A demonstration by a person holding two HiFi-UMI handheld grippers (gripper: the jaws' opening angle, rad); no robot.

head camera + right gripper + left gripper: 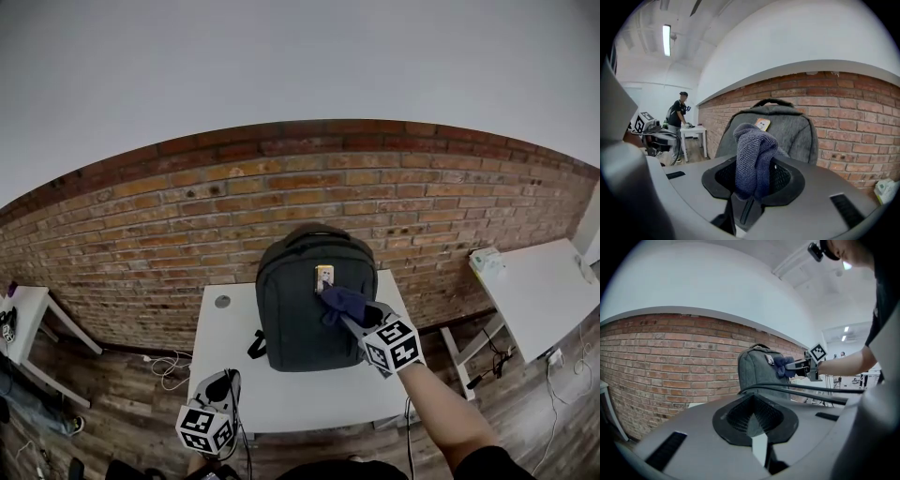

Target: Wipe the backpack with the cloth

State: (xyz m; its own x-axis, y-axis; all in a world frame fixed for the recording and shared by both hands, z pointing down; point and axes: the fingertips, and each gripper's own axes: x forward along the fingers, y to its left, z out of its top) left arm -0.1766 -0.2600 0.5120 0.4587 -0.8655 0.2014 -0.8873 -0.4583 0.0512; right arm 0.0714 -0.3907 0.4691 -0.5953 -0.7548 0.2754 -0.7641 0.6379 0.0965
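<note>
Right claw [358,319] pinches cloth [342,302] against bag [298,323] front, frame center. Left claw [223,382] pressed together, lower left, farther.

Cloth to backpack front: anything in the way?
Nothing visible. The right tongs hold the cloth right at the backpack's upper front, beside its small tag; no other object lies between them.

The cloth [752,154] covers the jaw tips gripping it. Print on the backpack's [300,319] tag [324,275] is too small to read. The frame edge crops the left table [26,302].
</note>
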